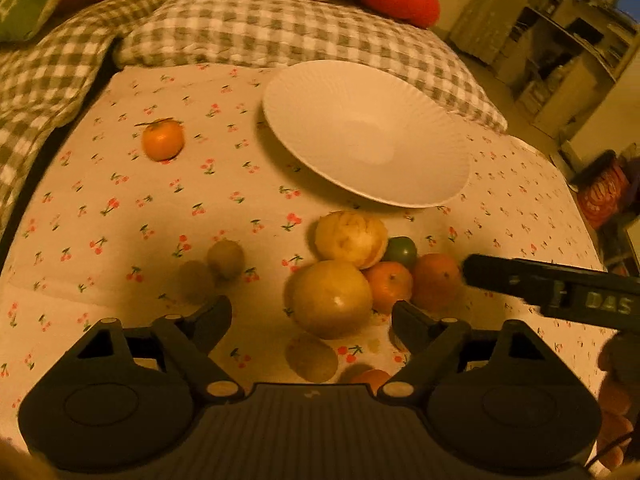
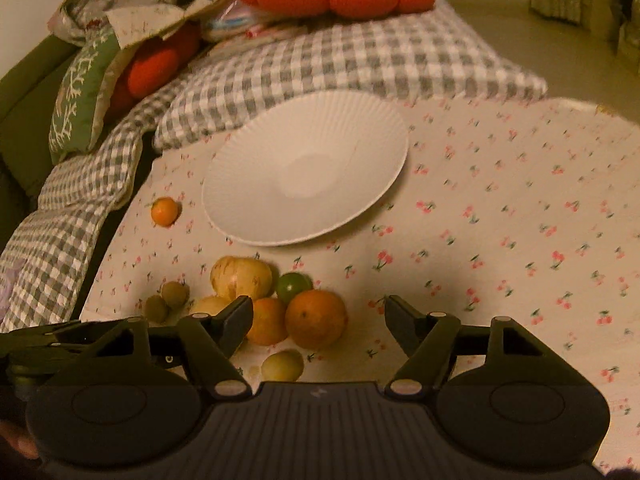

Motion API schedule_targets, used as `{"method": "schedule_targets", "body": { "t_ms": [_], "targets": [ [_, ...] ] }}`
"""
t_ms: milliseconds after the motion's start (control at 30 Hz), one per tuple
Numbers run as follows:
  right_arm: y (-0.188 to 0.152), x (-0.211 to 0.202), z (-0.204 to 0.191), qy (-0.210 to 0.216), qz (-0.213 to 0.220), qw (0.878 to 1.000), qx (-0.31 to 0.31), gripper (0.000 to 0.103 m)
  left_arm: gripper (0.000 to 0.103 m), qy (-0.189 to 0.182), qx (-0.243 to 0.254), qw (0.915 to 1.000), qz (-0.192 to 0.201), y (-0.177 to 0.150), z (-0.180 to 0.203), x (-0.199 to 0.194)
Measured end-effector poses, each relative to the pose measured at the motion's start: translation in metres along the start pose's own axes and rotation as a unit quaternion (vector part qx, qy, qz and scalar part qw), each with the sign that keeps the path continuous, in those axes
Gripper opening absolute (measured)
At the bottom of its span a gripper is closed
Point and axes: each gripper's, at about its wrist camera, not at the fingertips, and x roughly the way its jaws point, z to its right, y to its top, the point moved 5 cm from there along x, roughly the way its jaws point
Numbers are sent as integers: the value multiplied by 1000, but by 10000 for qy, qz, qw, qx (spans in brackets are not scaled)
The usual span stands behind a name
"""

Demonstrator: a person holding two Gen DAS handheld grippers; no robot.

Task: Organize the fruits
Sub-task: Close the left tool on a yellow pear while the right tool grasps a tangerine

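White plate (image 2: 256,184) bare, fruit cluster (image 2: 280,304) and lone mandarin (image 2: 164,211) on the cherry-print desk (image 2: 520,220); left gripper (image 1: 311,316) and right gripper (image 2: 319,316) spread, empty: sorting unstarted.

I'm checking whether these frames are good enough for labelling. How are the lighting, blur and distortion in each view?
Left wrist view: dim, warm orange cast; fisheye bends the table edges; the right gripper entering at the right is smeared, and the two small kiwis look soft. Right wrist view: same yellow cast, the plate rim is slightly blurred, and the left gripper is dark at the left edge.
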Motion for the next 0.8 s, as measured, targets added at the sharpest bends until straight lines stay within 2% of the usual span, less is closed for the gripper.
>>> {"method": "schedule_targets", "body": {
  "t_ms": [367, 667, 800],
  "targets": [
    [-1, 18, -7, -82, -162, 9997, -186, 56, 74, 182, 280, 9993, 159, 3, 2, 6],
    [-2, 27, -7, -217, -190, 9994, -184, 53, 70, 201, 374, 9990, 152, 1, 3, 11],
    [-2, 31, -6, -228, -236, 9994, -107, 49, 66, 213, 359, 9990, 138, 1, 2, 13]
  ]
}}
